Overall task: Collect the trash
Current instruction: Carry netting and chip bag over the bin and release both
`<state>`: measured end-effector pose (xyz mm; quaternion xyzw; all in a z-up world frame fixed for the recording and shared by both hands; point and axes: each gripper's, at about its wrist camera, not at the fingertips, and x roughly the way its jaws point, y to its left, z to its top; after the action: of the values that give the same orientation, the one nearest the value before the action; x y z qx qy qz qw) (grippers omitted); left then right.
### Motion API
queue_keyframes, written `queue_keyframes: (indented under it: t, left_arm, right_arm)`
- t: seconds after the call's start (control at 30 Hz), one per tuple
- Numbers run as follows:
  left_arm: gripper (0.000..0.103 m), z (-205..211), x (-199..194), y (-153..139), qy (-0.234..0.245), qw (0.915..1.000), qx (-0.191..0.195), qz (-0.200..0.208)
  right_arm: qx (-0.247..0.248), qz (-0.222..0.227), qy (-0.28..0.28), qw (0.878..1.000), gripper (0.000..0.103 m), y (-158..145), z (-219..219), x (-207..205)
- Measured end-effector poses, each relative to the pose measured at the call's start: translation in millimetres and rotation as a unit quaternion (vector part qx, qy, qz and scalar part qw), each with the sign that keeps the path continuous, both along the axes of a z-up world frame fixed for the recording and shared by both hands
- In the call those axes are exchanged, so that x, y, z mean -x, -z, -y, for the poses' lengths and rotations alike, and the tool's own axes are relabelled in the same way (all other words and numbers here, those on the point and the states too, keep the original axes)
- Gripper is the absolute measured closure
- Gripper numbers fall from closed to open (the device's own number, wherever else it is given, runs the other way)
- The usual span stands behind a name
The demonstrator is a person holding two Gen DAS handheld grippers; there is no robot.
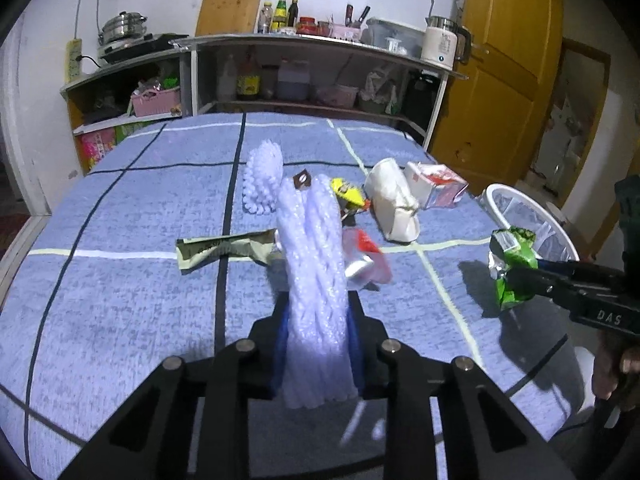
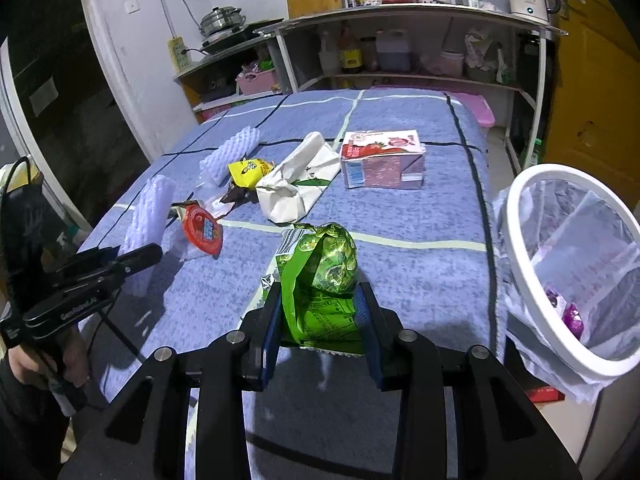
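Left gripper points down at a slant over the blue checked cloth, its blue-padded jaws pressed on a white foam fruit net; the net stands upright between them, ribbed, soft and tubular. A hand grips its black handle at the near left edge of the table. Right gripper, pitched down likewise, clamps a crumpled green foil snack wrapper, glossy and creased, just above the cloth near the right edge.

Loose on the cloth between and beyond the grippers: a second foam net, a flattened olive wrapper, a yellow packet, a round red foil lid, a crushed white paper bag and a boxy strawberry-printed carton farthest right. A white-rimmed bin lined with translucent film stands beside the table's right edge, with purple wrappers inside.
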<state>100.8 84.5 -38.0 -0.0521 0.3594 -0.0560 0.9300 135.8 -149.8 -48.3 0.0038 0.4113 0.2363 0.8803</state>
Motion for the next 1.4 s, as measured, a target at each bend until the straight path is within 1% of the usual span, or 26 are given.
queue_keyframes:
  t: [0.2, 0.47, 0.93, 1.13, 1.4]
  left_arm:
    - [0.076, 16, 16, -19, -0.001, 0.9997, 0.014, 0.022]
    - [0.076, 52, 17, -33, 0.029, 0.9987, 0.027, 0.031]
    - [0.076, 127, -14, -43, 0.101, 0.9939, 0.03, 0.033]
    - [0.076, 159, -31, -45, 0.133, 0.9901, 0.034, 0.031]
    - [0.076, 206, -57, -45, 0.183, 0.9823, 0.034, 0.026]
  right_arm:
    - [-0.001, 0.016, 0.008, 1.0, 0.066, -9, 12, 11]
    - [-0.002, 0.032, 0.025, 0.999, 0.066, -20, 32, 24]
    - [-0.002, 0.043, 0.103, 0.994, 0.066, -27, 99, 22]
    - [0.001, 0.045, 0.14, 0.989, 0.066, -27, 131, 18]
    - [0.009, 0.043, 0.18, 0.983, 0.066, -26, 167, 9]
